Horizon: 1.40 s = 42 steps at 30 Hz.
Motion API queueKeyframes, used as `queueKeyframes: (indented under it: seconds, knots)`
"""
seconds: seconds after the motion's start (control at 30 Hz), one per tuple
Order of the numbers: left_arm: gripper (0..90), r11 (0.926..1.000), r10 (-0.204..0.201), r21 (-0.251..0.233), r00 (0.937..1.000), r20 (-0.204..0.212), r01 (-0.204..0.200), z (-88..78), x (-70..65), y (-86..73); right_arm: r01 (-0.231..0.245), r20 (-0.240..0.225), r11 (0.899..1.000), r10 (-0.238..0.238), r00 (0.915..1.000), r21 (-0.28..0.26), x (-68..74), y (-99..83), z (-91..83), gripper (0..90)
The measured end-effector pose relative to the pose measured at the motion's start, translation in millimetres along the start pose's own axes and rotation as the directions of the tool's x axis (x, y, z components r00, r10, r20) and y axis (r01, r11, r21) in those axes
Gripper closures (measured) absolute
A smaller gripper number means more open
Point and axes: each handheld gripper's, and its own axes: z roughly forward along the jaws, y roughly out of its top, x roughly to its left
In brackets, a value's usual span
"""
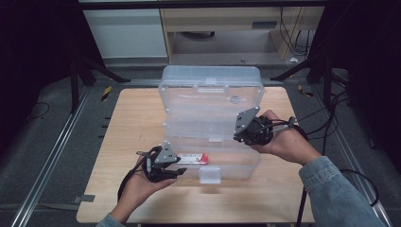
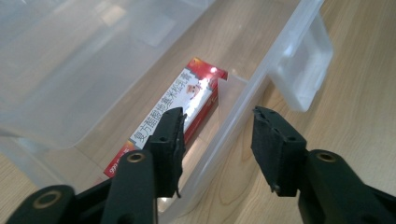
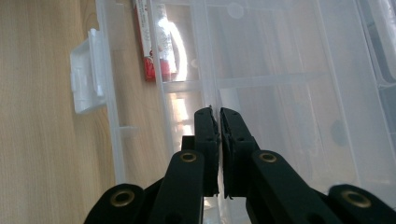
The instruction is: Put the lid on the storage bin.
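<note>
Nearest, left gripper (image 1: 176, 171), jaws spread and holding nothing, straddles the front wall of the clear box (image 1: 246, 163) on the bench (image 1: 127, 123). Inside, against that wall, lies a red packet (image 1: 193, 158). Farther back, right gripper (image 1: 236, 137), jaws clenched together, sits over the box's right side beneath the raised lid (image 1: 210, 87).

Clear plastic box (image 1: 210, 127) open on table; red/white packet (image 1: 193, 159) inside, front.
</note>
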Motion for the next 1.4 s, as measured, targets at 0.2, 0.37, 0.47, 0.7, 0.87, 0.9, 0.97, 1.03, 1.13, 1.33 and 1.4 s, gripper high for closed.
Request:
queueKeyframes:
  seconds: [0.2,0.37,0.47,0.7,0.87,0.9,0.97,1.03,1.13,1.33,1.4]
  knots:
    - [44.7,0.9988,-0.026,-0.042,0.9996,-0.010,0.025,-20.8,-2.5,1.8,-0.001,0.000,1.000,0.001,1.0000,-0.004,0.0,-0.9,-0.2,86.3]
    - [39.1,0.9959,-0.054,-0.075,0.9983,-0.023,0.052,-35.4,0.9,0.4,-0.007,-0.002,1.000,0.007,1.0000,-0.008,-0.2,-1.1,0.0,86.0]
    - [37.3,0.9926,-0.083,-0.091,0.9962,-0.027,0.081,-41.7,7.2,-3.1,-0.010,-0.002,1.000,0.010,0.9999,-0.013,-0.2,-1.3,0.3,85.9]
    - [33.8,0.9865,-0.125,-0.113,0.9908,-0.051,0.119,-52.1,21.6,-10.6,-0.012,0.001,1.000,0.012,0.9999,-0.017,0.3,-2.9,0.1,85.7]
    - [33.7,0.9820,-0.137,-0.142,0.9875,-0.078,0.125,-62.3,28.3,-10.4,-0.013,0.000,1.000,0.013,0.9999,-0.018,0.9,-2.7,0.7,85.7]
    - [33.9,0.9803,-0.141,-0.151,0.9869,-0.079,0.128,-65.3,30.1,-10.0,-0.015,-0.001,1.000,0.015,0.9999,-0.020,1.0,-3.0,0.7,85.7]
    - [35.1,0.9801,-0.139,-0.155,0.9869,-0.083,0.125,-69.3,32.4,-9.2,-0.015,0.000,1.000,0.015,0.9999,-0.021,1.6,-3.4,0.7,85.7]
    - [36.6,0.9803,-0.136,-0.157,0.9868,-0.089,0.121,-72.9,35.3,-7.7,-0.017,-0.003,1.000,0.017,0.9998,-0.024,2.6,-4.0,1.2,85.6]
    - [37.4,0.9786,-0.137,-0.168,0.9852,-0.104,0.118,-77.8,40.0,-5.0,-0.018,-0.005,1.000,0.018,0.9998,-0.026,3.8,-5.0,1.5,85.6]
    - [41.2,0.9698,-0.154,-0.209,0.9805,-0.122,0.126,-88.1,50.5,2.0,-0.018,-0.008,0.999,0.017,0.9998,-0.030,5.0,-5.7,2.2,85.2]
    - [42.9,0.9672,-0.159,-0.219,0.9791,-0.127,0.129,-89.4,52.6,3.8,-0.018,-0.008,0.999,0.018,0.9998,-0.030,5.1,-5.8,2.2,85.1]
